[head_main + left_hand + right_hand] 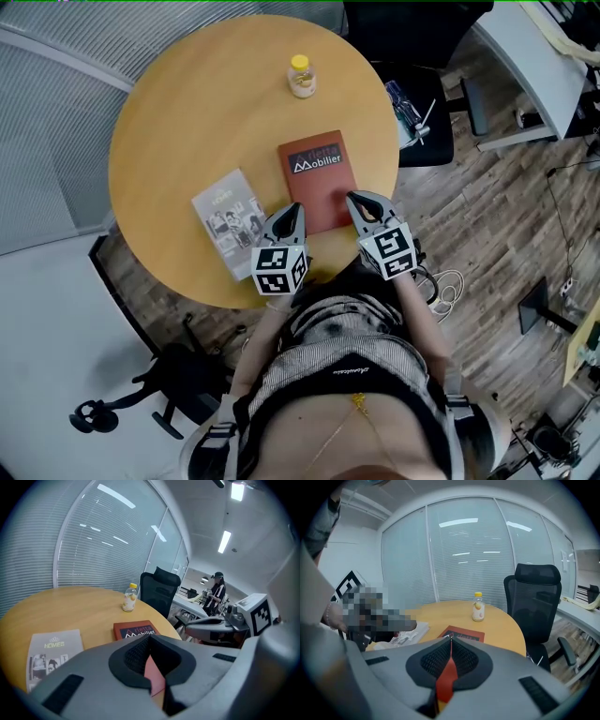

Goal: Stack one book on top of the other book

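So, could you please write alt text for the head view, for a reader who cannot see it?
Seen from above, the left gripper and right gripper, both shut, point at the near edge of a red book on a round wooden table. A grey book lies to its left, a yellow-capped bottle beyond.

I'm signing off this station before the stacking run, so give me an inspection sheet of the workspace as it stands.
Surface: round wooden table.
Job's things: red book and grey book lie flat side by side, apart, not stacked.
Clutter: small yellow-capped bottle upright near the far edge.
Grippers: left gripper and right gripper both shut and empty, tips at the red book's near corners.
Cables: white cable looped on the floor at the person's right.
Surroundings: black office chair beside the table, blinds behind glass.
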### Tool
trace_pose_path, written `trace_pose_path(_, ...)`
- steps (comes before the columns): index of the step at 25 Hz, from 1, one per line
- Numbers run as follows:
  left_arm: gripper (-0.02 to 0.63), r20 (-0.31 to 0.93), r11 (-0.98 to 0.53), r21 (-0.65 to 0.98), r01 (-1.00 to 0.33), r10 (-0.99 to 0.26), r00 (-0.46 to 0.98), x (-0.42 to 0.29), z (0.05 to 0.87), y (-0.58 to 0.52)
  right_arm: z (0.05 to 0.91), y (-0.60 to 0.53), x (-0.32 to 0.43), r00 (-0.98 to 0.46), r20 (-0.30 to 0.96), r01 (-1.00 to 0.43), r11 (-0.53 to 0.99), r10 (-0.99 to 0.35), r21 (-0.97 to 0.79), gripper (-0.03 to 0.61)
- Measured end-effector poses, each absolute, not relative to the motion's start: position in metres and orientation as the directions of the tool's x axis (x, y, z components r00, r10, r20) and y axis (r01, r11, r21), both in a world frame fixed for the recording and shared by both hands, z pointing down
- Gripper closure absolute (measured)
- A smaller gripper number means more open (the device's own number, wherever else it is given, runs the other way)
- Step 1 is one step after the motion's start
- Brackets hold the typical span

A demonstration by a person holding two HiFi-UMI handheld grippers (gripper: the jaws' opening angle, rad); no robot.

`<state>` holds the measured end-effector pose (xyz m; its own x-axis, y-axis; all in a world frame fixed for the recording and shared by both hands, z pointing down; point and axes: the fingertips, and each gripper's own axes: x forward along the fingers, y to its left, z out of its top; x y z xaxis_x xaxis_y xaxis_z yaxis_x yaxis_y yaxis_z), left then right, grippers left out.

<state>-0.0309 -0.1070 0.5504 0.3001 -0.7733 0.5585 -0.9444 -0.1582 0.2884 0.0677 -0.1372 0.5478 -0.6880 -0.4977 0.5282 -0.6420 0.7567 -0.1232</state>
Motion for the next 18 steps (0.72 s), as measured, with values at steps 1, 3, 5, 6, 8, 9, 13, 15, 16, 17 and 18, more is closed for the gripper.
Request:
trace_pose_path(1, 0.592, 0.567, -0.155, 0.290, -0.944, -0.767, 0.300, -0.031, 0.555, -0.107, 0.552, -0.138, 0.069, -0.682, 0.539, -0.643, 0.756, -0.493, -0.122, 0.555)
trace_pose_path(3, 0.592, 0.585, -0.147, 0.295, -0.944, -0.754, 0.300, -0.032, 0.564, -0.106, 0.561, -0.139, 0.072, -0.673, 0.560, -0.646, 0.754, -0.484, -0.124, 0.555)
trace_pose_path(5, 0.592, 0.602, -0.136, 0.303, -0.943, -0.740, 0.300, -0.032, 0.573, -0.105, 0.570, -0.141, 0.074, -0.666, 0.576, -0.649, 0.749, -0.474, -0.133, 0.555)
trace_pose_path(6, 0.592, 0.611, -0.132, 0.304, -0.943, -0.733, 0.299, -0.032, 0.577, -0.104, 0.574, -0.141, 0.074, -0.663, 0.584, -0.649, 0.748, -0.468, -0.138, 0.555)
trace_pose_path(8, 0.592, 0.628, -0.124, 0.304, -0.944, -0.719, 0.297, -0.033, 0.585, -0.103, 0.581, -0.142, 0.077, -0.652, 0.605, -0.651, 0.746, -0.457, -0.139, 0.555)
trace_pose_path(9, 0.592, 0.636, -0.117, 0.309, -0.944, -0.713, 0.296, -0.033, 0.589, -0.102, 0.585, -0.142, 0.078, -0.645, 0.616, -0.653, 0.744, -0.452, -0.138, 0.555)
trace_pose_path(13, 0.592, 0.664, -0.094, 0.316, -0.944, -0.689, 0.291, -0.036, 0.605, -0.101, 0.601, -0.142, 0.083, -0.622, 0.659, -0.658, 0.738, -0.423, -0.147, 0.555)
trace_pose_path(15, 0.592, 0.675, -0.088, 0.317, -0.944, -0.679, 0.290, -0.037, 0.611, -0.101, 0.607, -0.142, 0.084, -0.612, 0.676, -0.659, 0.737, -0.409, -0.151, 0.555)
trace_pose_path(16, 0.592, 0.681, -0.085, 0.317, -0.945, -0.673, 0.289, -0.038, 0.614, -0.101, 0.610, -0.141, 0.085, -0.610, 0.683, -0.659, 0.736, -0.403, -0.154, 0.555)
trace_pose_path(17, 0.592, 0.686, -0.082, 0.316, -0.945, -0.668, 0.288, -0.039, 0.616, -0.101, 0.613, -0.141, 0.085, -0.608, 0.687, -0.659, 0.735, -0.398, -0.158, 0.555)
trace_pose_path(18, 0.592, 0.691, -0.080, 0.316, -0.945, -0.664, 0.287, -0.039, 0.618, -0.101, 0.615, -0.141, 0.085, -0.607, 0.689, -0.660, 0.734, -0.395, -0.160, 0.555)
